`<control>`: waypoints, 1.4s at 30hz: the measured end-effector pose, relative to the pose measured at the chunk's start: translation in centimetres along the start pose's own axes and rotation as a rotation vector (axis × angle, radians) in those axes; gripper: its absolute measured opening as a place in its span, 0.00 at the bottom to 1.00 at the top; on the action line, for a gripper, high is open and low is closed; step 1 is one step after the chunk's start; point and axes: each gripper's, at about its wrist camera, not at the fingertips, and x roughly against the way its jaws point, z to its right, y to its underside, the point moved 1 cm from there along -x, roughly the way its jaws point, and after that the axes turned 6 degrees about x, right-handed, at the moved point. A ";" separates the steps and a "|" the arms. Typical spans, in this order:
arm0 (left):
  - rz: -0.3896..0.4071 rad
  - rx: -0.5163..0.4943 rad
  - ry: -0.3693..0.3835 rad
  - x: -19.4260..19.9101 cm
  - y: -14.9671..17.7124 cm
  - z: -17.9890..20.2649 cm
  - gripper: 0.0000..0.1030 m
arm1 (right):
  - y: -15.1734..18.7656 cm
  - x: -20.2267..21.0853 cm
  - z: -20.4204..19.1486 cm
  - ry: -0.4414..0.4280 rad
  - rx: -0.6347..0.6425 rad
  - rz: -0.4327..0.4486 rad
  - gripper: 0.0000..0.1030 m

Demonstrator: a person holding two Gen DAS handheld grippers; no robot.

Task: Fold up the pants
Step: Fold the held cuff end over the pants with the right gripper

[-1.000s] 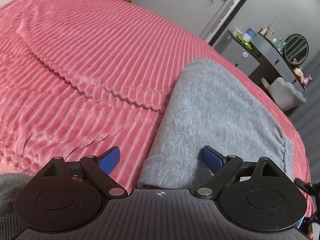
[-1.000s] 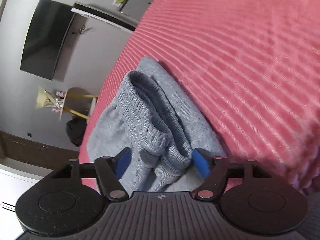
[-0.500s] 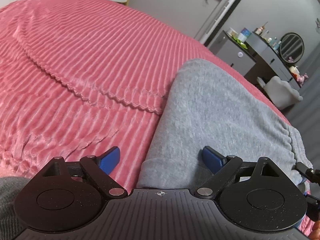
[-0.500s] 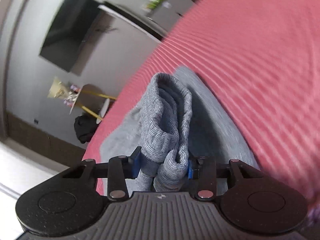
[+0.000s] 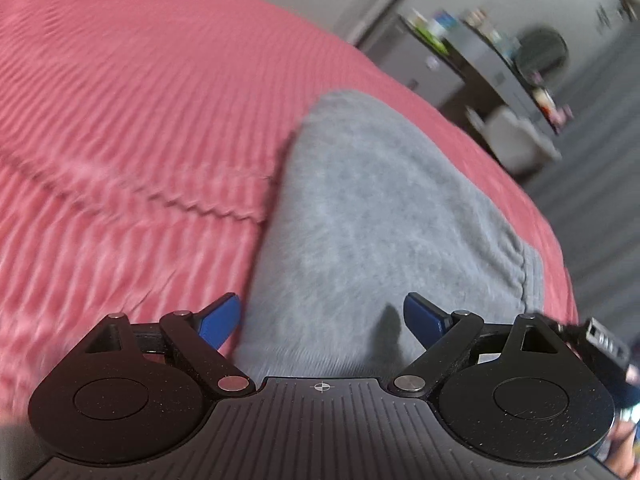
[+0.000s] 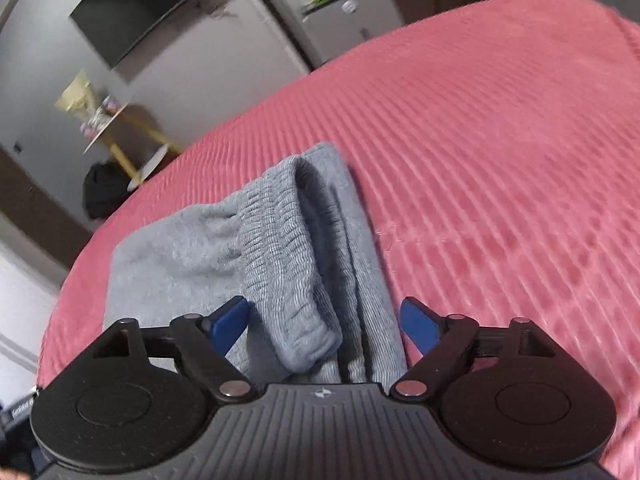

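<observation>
The grey pants [image 5: 372, 216] lie folded on the pink ribbed bedspread [image 5: 120, 100]. In the left wrist view my left gripper [image 5: 322, 318] is open, its blue fingertips [image 5: 222, 320] apart just above the near edge of the fabric. In the right wrist view the pants [image 6: 248, 248] show their ribbed waistband [image 6: 288, 264] folded on top. My right gripper [image 6: 324, 322] is open with the waistband end lying loose between the blue fingertips [image 6: 420, 324].
The bedspread [image 6: 500, 140] spreads wide to the right of the pants. Beyond the bed stand a grey cabinet with bottles [image 5: 440, 52], a round mirror [image 5: 544, 50], a wall TV [image 6: 140, 8] and a yellow side table [image 6: 120, 132].
My right gripper shut on the waistband, lifted it, then opened and let it drop flat on the pants. The left gripper stayed open and shifted slightly over the fabric edge.
</observation>
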 end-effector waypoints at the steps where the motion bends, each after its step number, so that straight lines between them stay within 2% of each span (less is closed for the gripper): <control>1: -0.027 -0.021 0.003 -0.7 -0.4 0.3 0.90 | -0.4 -0.7 0.5 -0.039 -0.007 -0.029 0.82; 3: -0.086 -0.045 0.008 -2.5 -1.3 0.3 0.90 | -1.4 -2.3 1.0 -0.084 -0.019 -0.072 0.88; 5: -0.135 -0.013 0.041 -3.9 -2.4 -0.3 0.90 | -2.0 -3.4 1.9 -0.125 -0.037 -0.100 0.89; 7: -0.135 -0.006 0.063 -4.6 -3.7 -0.7 0.90 | -2.3 -4.0 2.4 -0.152 -0.037 -0.119 0.91; 12: -0.142 -0.079 0.104 -6.4 -5.3 -0.5 0.88 | -3.0 -5.9 3.5 -0.269 -0.079 -0.150 0.94; 15: -0.149 -0.141 0.119 -7.2 -5.7 0.3 0.80 | -3.5 -7.1 3.3 -0.288 -0.089 -0.178 0.93; 16: -0.149 -0.156 0.133 -7.2 -5.7 0.4 0.74 | -3.7 -7.3 2.9 -0.282 -0.073 -0.182 0.91; 17: -0.149 -0.167 0.150 -7.0 -5.6 0.4 0.65 | -3.7 -7.5 2.5 -0.273 -0.047 -0.185 0.86; 18: -0.157 -0.161 0.178 -6.9 -5.8 0.3 0.62 | -3.8 -7.7 2.0 -0.275 -0.038 -0.190 0.75; 20: -0.153 -0.130 0.218 -6.8 -5.9 -0.4 0.58 | -3.8 -8.0 1.9 -0.307 -0.051 -0.206 0.69; 21: -0.150 -0.131 0.233 -6.8 -5.8 -0.8 0.59 | -3.8 -8.2 2.0 -0.322 -0.055 -0.212 0.68; 23: -0.136 -0.164 0.228 -7.2 -5.5 -0.8 0.70 | -3.8 -8.4 2.3 -0.329 -0.070 -0.220 0.69; 25: -0.131 -0.181 0.230 -7.5 -5.2 -0.4 0.78 | -3.8 -8.9 2.0 -0.334 -0.080 -0.229 0.78; 27: -0.115 -0.208 0.200 -7.6 -5.0 0.4 0.79 | -4.0 -9.4 1.6 -0.319 -0.076 -0.240 0.81; 30: -0.094 -0.195 0.191 -7.1 -5.2 0.6 0.67 | -4.2 -9.5 0.2 -0.252 -0.064 -0.253 0.81; 32: -0.074 -0.195 0.199 -6.5 -5.2 0.8 0.55 | -4.2 -9.1 -1.3 -0.196 -0.015 -0.237 0.74; 33: -0.065 -0.199 0.200 -6.2 -5.4 1.0 0.54 | -4.2 -8.7 -2.0 -0.179 0.022 -0.225 0.67; 34: -0.061 -0.198 0.201 -5.9 -5.5 1.0 0.50 | -4.3 -8.3 -2.5 -0.176 0.040 -0.210 0.62; 38: -0.044 -0.139 0.239 -5.2 -6.6 1.2 0.41 | -5.2 -6.5 -3.7 -0.199 0.042 -0.154 0.59; 42: -0.007 -0.106 0.282 -4.5 -8.5 2.5 0.38 | -7.4 -5.0 -5.1 -0.262 0.038 -0.075 0.58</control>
